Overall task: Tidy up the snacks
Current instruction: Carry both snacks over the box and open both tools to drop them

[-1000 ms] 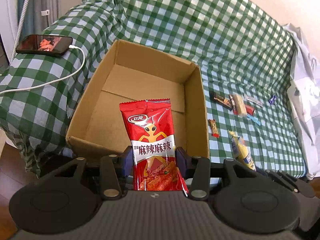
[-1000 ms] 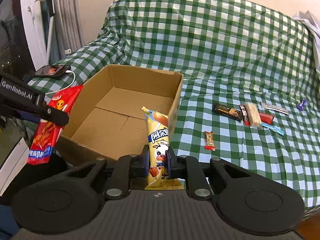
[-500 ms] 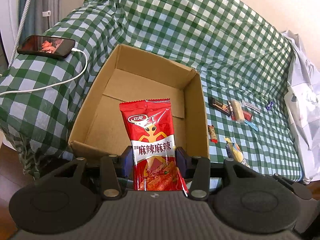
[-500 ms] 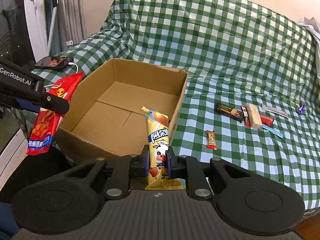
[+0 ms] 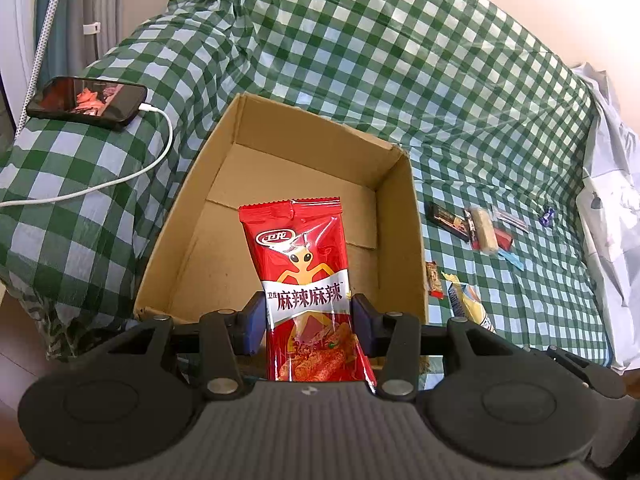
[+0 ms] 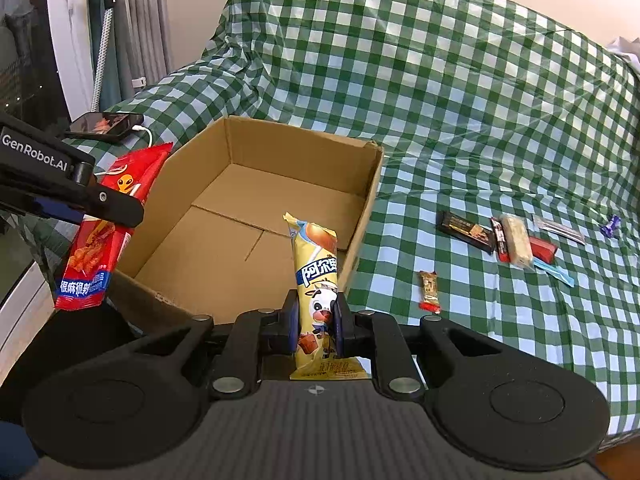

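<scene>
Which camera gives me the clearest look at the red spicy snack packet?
Left wrist view: the red packet faces the camera, front print readable, clamped in the left gripper. Right wrist view shows it only obliquely at the frame edge.

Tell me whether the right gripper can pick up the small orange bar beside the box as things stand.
Probably not yet: the right gripper is shut on the yellow snack pack. The small orange bar lies uncovered on the checked cloth, nothing above it.
</scene>
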A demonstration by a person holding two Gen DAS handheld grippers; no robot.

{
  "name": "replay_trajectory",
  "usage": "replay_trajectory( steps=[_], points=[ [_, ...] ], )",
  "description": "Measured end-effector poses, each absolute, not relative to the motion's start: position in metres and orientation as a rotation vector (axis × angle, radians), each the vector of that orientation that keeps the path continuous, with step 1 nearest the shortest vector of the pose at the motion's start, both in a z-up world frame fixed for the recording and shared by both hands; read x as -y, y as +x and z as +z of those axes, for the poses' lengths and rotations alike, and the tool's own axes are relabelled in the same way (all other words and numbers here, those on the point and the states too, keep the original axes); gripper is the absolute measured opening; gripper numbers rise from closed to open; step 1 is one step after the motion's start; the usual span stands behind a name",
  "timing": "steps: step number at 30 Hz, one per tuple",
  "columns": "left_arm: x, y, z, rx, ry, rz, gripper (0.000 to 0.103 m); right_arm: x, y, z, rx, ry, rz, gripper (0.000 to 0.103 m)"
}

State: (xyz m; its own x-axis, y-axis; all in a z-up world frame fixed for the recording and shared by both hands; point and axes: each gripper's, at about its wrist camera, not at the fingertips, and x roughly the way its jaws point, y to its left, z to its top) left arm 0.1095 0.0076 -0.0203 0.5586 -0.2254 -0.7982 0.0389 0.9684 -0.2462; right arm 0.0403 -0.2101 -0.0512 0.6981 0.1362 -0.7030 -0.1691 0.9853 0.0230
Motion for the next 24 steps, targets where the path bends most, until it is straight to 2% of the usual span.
replay_trajectory(
  steps=[10,24],
  points=[
    [-0.002,0.149,-0.031,-0.987,-0.159,-0.123,0.050,0.200,0.082,-0.053,-0.782,-0.047,0.203,0.017],
    [0.014,0.218,-0.071,-1.049,-0.082,-0.103,0.050,0.192,0.158,-0.082,-0.829,0.008,0.233,0.017]
  ],
)
